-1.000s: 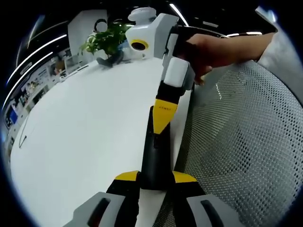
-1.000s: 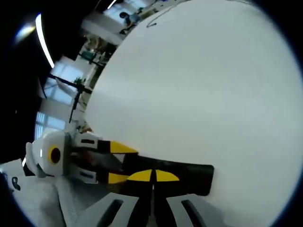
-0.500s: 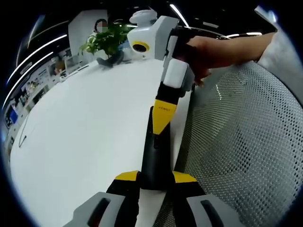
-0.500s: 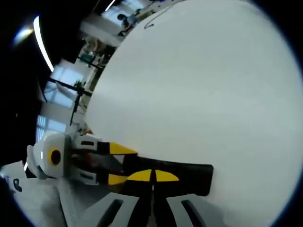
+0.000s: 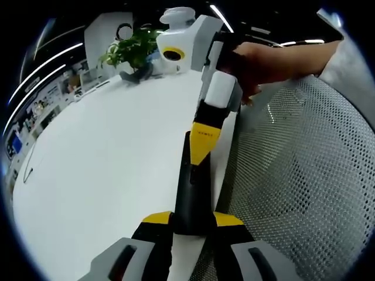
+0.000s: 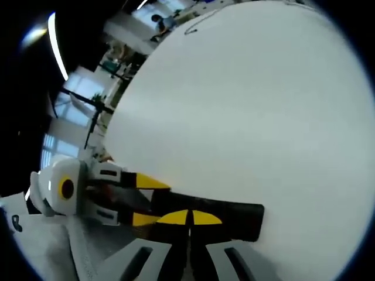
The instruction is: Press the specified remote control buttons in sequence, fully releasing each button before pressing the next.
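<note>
Pressing: right tongs (image 5: 202,143), tips together, are bearing on the remote (image 5: 192,193) toward twelve o'clock.
Holding: left tongs (image 5: 193,219) are clamping the remote's near end on the tabletop (image 5: 105,170).
Next: lifting clear, I judge, before another button.

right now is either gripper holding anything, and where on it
The left gripper clamps the black remote at its near end. The right gripper, shut, presses its tips on the remote's top, not holding it.

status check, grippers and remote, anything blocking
Left gripper clamps remote near end at table edge. Right gripper shut, tips on remote's top. Nothing blocking; mesh chair alongside.
</note>
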Motion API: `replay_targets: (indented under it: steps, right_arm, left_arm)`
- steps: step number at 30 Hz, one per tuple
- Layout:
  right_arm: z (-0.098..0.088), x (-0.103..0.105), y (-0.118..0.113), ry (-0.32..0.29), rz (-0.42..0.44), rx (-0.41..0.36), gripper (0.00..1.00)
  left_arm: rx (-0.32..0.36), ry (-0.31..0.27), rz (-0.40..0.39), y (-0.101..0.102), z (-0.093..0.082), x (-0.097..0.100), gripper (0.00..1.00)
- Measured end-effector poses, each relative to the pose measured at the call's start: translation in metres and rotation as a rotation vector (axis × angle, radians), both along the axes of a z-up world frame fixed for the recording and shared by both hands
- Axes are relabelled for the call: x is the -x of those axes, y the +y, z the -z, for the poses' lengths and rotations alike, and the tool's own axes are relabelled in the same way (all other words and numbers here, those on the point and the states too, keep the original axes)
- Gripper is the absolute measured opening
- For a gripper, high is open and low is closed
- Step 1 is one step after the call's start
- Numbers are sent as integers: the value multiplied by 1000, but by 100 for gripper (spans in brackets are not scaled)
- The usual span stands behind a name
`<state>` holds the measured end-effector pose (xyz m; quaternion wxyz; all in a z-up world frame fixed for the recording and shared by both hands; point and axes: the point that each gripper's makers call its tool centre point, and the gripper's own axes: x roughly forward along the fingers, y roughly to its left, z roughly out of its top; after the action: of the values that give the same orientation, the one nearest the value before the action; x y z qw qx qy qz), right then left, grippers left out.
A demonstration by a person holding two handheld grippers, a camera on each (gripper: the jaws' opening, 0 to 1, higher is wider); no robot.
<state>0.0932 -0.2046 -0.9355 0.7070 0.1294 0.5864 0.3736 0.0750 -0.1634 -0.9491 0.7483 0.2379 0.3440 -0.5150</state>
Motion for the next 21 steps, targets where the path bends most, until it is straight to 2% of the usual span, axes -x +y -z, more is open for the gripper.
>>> replay_targets:
  steps: [4, 10, 21]
  right_arm:
    - [-3, 1, -1, 33, 21, -29, 0]
    - [-3, 4, -1, 51, 17, -27, 0]
    - [3, 11, -3, 76, -10, 9, 0]
  left_arm:
    - [-1, 0, 1, 0, 0, 0, 25]
    - [-1, 0, 0, 0, 0, 0, 25]
    - [0, 0, -1, 0, 0, 0, 25]
